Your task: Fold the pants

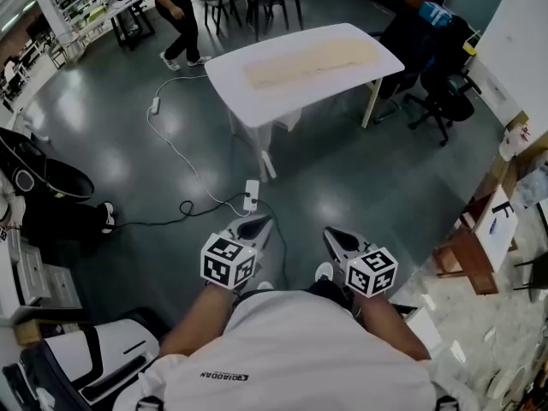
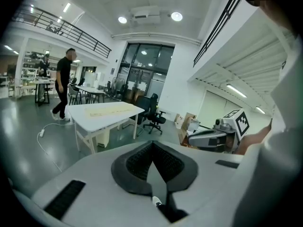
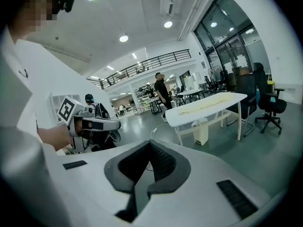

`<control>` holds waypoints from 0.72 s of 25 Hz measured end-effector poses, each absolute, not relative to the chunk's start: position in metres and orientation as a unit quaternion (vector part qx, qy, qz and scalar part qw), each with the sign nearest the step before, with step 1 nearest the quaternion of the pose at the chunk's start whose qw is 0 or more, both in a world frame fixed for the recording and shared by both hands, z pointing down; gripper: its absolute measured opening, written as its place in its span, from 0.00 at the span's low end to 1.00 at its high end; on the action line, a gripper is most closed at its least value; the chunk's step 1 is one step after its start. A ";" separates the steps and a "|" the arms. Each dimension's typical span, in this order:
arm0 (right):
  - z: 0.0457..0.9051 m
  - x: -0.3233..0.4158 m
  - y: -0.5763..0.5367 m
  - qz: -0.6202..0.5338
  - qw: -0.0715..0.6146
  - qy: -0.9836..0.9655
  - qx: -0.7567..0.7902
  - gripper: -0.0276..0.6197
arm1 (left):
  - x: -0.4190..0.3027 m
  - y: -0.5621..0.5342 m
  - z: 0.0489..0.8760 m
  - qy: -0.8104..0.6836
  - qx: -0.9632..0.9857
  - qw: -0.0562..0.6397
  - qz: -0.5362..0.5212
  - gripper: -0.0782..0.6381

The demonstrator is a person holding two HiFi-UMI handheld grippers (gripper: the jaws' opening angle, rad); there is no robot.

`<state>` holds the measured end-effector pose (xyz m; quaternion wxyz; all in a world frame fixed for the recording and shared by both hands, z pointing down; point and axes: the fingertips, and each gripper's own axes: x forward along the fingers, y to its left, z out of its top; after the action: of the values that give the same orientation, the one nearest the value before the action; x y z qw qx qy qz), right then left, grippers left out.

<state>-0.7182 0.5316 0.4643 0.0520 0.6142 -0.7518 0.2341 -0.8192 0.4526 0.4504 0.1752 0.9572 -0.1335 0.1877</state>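
The cream pants lie flat on the white table, well apart from the person. Their long axis runs along the tabletop, and the waist end cannot be made out. The left gripper and right gripper are both pressed together, pinching nothing, above the grey floor. The lettering on the shirt is upside down and illegible.

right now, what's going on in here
A person stands some way back from the white rectangular table, holding the left tool and right tool close to the body. Both tools are shut and empty. The beige fabric pants lie spread flat on the tabletop, untouched; folding has not begun. Another person in dark clothes walks beyond the table.
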 end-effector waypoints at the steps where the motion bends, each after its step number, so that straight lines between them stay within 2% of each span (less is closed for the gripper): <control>1: 0.463 -0.713 0.531 0.225 0.059 -0.751 0.617 0.07 | -0.814 0.454 0.450 -0.132 0.957 0.175 0.188 0.14; 10: 0.456 -0.665 0.524 0.234 0.037 -0.766 0.598 0.07 | -0.765 0.450 0.447 -0.143 0.952 0.204 0.178 0.14; 18: 0.460 -0.610 0.513 0.230 0.023 -0.764 0.603 0.07 | -0.713 0.433 0.460 -0.151 0.948 0.200 0.196 0.15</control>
<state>-0.6098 0.5131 0.4596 0.0225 0.6027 -0.7638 0.2298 -0.7129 0.4333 0.4598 0.1996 0.9480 -0.1512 0.1964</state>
